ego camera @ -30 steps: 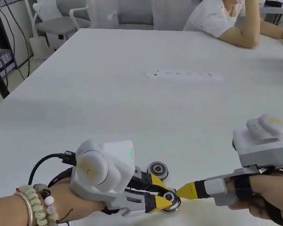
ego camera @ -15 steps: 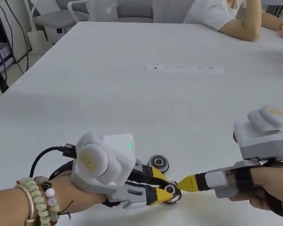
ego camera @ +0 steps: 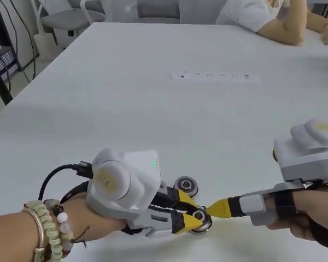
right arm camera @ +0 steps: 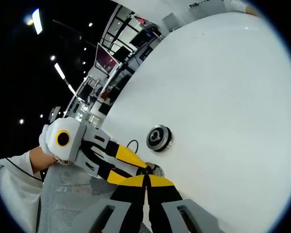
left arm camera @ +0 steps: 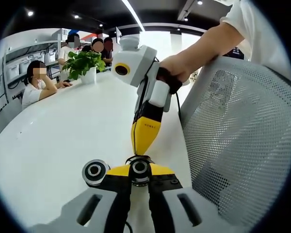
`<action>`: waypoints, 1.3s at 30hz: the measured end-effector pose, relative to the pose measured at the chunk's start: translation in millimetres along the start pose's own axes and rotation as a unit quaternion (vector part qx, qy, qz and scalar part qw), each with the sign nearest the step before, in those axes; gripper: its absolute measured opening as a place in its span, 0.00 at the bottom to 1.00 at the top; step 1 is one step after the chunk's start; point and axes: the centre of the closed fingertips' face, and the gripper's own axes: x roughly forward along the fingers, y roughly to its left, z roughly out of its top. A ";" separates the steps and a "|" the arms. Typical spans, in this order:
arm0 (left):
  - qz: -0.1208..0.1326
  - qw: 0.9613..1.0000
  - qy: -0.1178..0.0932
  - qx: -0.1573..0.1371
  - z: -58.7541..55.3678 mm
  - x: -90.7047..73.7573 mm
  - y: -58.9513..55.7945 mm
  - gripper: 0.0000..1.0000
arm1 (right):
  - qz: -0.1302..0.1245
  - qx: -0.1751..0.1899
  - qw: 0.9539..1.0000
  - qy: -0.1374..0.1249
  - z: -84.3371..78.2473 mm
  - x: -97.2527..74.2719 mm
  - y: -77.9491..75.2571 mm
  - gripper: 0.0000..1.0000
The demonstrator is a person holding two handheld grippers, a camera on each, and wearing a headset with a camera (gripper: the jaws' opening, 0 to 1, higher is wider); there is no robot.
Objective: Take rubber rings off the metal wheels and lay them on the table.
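Observation:
My left gripper (ego camera: 195, 219) is shut on a small metal wheel (ego camera: 202, 221) low over the white table (ego camera: 153, 109). In the left gripper view the wheel (left arm camera: 139, 166) sits between the yellow jaws, with a thin black rubber ring (left arm camera: 135, 158) arching over its top. My right gripper (ego camera: 210, 209) comes in from the right, shut, its yellow tip pinching that ring at the wheel's rim. A second wheel (ego camera: 185, 185) with its dark ring on lies flat just behind, also seen as a second wheel (left arm camera: 95, 171) and a second wheel (right arm camera: 158, 138).
A flat power strip (ego camera: 214, 76) lies mid-table. A person in white (ego camera: 262, 19) leans on the far right corner. A potted plant (left arm camera: 82, 63) stands on the table's far end. Office chairs (ego camera: 71, 16) stand beyond the far left edge.
Both grippers stay at the held wheel near the table's front edge, hardly moved. The head camera has shifted slightly.

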 end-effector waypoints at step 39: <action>0.006 1.000 0.011 -0.015 -0.4 0.7 0.8 0.07 | -0.021 -0.036 0.999 0.003 1.7 0.7 -1.7 0.00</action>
